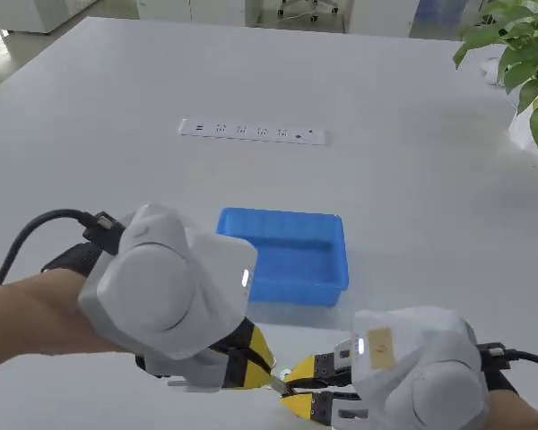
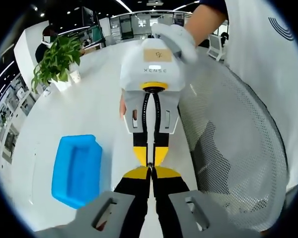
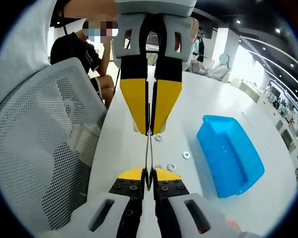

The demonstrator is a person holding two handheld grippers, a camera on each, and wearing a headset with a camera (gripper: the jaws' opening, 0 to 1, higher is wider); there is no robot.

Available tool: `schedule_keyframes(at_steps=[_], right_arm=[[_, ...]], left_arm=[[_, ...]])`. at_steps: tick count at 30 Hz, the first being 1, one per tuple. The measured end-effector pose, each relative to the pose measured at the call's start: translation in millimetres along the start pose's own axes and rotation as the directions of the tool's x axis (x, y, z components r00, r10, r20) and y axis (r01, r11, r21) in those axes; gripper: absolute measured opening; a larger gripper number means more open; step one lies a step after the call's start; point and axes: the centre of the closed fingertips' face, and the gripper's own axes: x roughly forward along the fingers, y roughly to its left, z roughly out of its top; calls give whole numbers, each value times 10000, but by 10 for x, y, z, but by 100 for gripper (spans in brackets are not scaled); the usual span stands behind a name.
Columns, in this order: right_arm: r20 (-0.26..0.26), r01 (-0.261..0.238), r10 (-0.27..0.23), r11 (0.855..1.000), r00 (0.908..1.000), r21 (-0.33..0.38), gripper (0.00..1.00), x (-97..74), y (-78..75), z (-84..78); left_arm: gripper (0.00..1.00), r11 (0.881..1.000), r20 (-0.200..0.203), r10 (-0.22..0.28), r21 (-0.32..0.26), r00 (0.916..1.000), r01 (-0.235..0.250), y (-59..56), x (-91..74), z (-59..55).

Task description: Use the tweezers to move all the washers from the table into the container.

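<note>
Several washers (image 3: pixel 186 155) just beside tweezers (image 3: pixel 148 153), clamped between left gripper (image 3: pixel 150 130), right gripper (image 3: pixel 148 174)

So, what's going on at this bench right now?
A person holds a gripper in each hand, tips facing. The left gripper and right gripper are both shut on a thin pair of tweezers stretched between them, above the white table. Several washers lie loose on the table beside the blue container, which looks empty.
</note>
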Motion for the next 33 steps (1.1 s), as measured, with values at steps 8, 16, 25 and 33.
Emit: schedule_keyframes(at_steps=[8, 16, 25, 33], right_arm=[[621, 275, -299, 9989, 9976, 392, 7, -73, -22, -39], [946, 104, -144, 9990, 9954, 428, 7, -96, -28, -58], [1096, -99, 52, 9991, 9940, 423, 7, -105, -23, -48], [1171, -199, 150, 9990, 9930, 410, 7, -123, -18, -61]], left_arm=[[6, 9999, 531, 119, -23, 9985, -118, 15, 97, 180], [6, 10000, 1278, -28, 95, 9918, 16, 19, 134, 249], [8, 10000, 1326, -34, -32, 9912, 38, 53, 200, 242], [7, 9996, 1634, 47, -269, 9866, -3, 29, 216, 260]])
